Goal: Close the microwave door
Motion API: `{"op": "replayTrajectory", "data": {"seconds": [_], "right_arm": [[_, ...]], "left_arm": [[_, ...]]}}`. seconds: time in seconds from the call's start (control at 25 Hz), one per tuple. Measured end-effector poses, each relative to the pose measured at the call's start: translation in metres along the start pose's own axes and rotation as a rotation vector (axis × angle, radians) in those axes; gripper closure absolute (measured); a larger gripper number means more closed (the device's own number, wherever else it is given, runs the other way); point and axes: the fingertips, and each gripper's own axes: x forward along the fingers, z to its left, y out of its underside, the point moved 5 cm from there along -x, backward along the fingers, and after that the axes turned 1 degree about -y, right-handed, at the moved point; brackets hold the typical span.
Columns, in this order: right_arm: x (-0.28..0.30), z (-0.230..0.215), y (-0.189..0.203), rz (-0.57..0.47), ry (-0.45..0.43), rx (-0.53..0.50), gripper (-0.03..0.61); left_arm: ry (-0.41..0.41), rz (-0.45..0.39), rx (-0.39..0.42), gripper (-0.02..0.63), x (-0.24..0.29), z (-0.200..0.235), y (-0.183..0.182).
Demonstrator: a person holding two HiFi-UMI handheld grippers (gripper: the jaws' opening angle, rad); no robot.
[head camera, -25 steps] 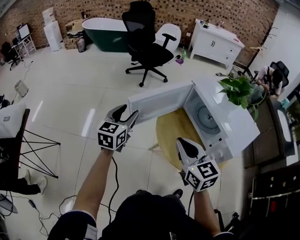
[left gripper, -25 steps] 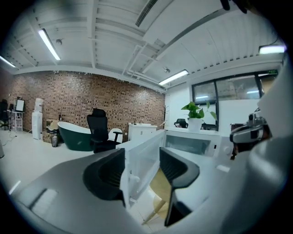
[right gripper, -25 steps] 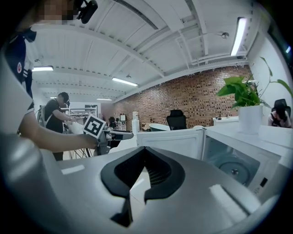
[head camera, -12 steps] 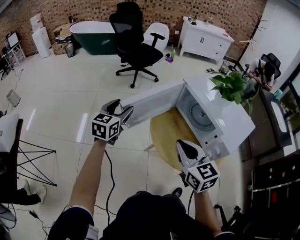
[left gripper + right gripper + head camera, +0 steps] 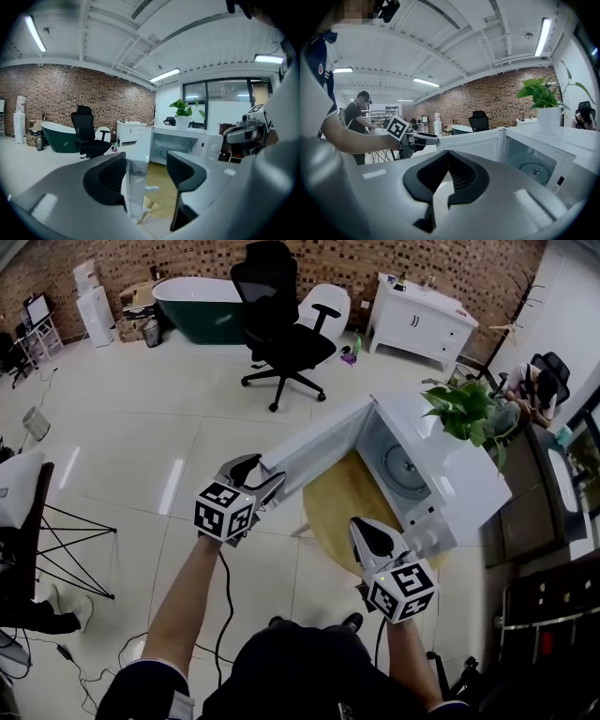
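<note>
A white microwave (image 5: 466,486) stands on a round wooden table (image 5: 339,507) with its door (image 5: 319,442) swung wide open to the left. My left gripper (image 5: 267,468) is at the door's free end. In the left gripper view its jaws (image 5: 146,161) stand open, with the door's edge (image 5: 136,187) between them beside the left pad and a gap to the right pad. My right gripper (image 5: 364,529) is shut and empty, held low in front of the table, short of the microwave. In the right gripper view the microwave's cavity (image 5: 534,166) and the door (image 5: 473,143) lie ahead.
A potted plant (image 5: 466,412) sits on top of the microwave. A black office chair (image 5: 278,315), a green bathtub (image 5: 199,298) and a white cabinet (image 5: 424,322) stand beyond. A black folding stand (image 5: 67,540) is at the left. A person (image 5: 536,387) sits at the far right.
The left gripper's jaws have spread wider, and it has shifted a little along the door's free edge. The right gripper and the door have kept still.
</note>
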Motion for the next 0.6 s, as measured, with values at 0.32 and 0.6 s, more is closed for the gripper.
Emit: {"op": "replayTrajectory", "data": {"seconds": [0.32,0.6], "right_arm": [[-0.023,-0.009,0.006,0.01,-0.026,0.001,0.577],[-0.052,-0.031,0.014,0.015,0.002,0.018,0.577]], "left_arm": [[0.119,0.066,0.03,0.339,0.004,-0.079,0.018],[0.189,0.081,0.03,0.345,0.026,-0.135,0.023]]}}
